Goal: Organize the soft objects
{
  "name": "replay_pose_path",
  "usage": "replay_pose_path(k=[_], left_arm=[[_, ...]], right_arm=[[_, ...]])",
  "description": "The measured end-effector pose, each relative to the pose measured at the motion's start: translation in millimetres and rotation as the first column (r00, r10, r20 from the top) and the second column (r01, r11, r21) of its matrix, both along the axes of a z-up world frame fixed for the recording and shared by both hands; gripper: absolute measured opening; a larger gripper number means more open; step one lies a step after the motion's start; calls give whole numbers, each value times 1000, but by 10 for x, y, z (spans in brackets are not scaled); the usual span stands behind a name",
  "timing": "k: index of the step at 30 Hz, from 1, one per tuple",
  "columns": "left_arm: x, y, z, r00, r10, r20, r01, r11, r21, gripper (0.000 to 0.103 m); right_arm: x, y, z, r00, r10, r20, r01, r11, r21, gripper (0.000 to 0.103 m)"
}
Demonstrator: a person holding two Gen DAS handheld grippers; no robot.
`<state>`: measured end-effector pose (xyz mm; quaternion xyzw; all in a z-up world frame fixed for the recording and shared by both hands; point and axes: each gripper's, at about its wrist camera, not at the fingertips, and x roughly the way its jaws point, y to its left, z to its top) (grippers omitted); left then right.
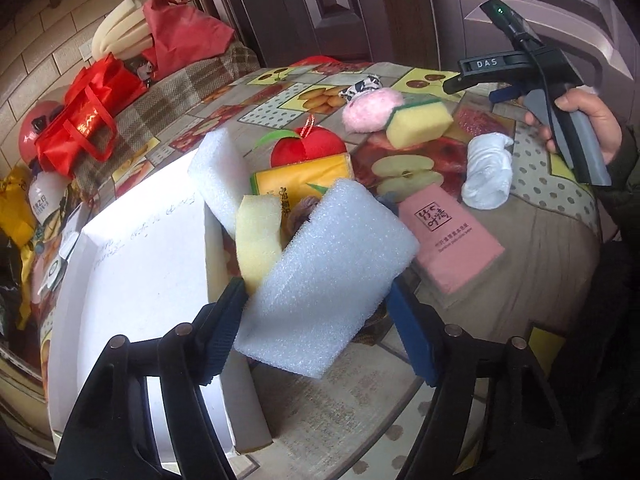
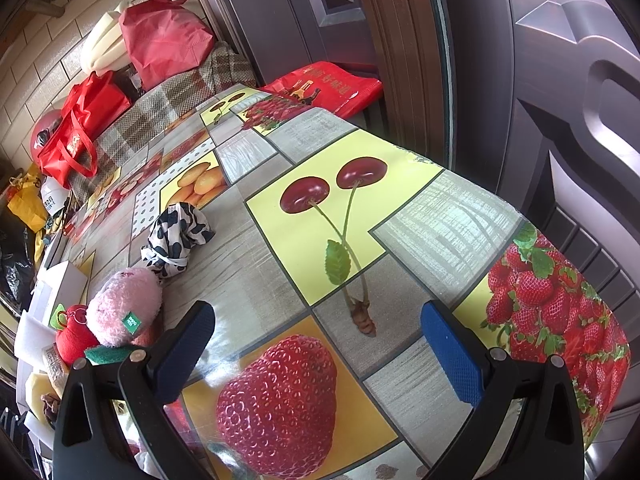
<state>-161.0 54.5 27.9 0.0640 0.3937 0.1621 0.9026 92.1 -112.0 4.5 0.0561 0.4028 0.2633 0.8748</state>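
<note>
Between the jaws of the left gripper (image 1: 316, 320) sits a white foam block (image 1: 324, 284), tilted, both pads pressed against its sides. Just past it lie a yellow sponge strip (image 1: 258, 236) and a yellow tissue pack (image 1: 304, 180); to the left of the jaws stands an open white box (image 1: 140, 264). The right gripper (image 2: 320, 344) has its jaws wide apart, nothing between them, over bare worktop (image 2: 248, 264); a pink plush toy (image 2: 124, 304) lies left of them.
</note>
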Motion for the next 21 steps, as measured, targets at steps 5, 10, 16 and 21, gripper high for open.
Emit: replay_pose_path(k=[5,10,16,21], left_arm=[[-113,14,103,996,34,87,-31,999,-31,71],[-243,38,214,977,79,196,-64,995,-80,71],[-248,171,392,939,156,306,-131,986,-102,71],[-226,405,587,879,236,415,-202,971,-125,71]], right_arm=[[-7,-66,17,1000,2,-2,-2,999,49,103],[-171,-185,100,986,152,64,-163,955,246,103],[-818,90,290,851,468,240,-496,866,70,103],[-1162,366,185,738,650,181,-654,755,-46,103]])
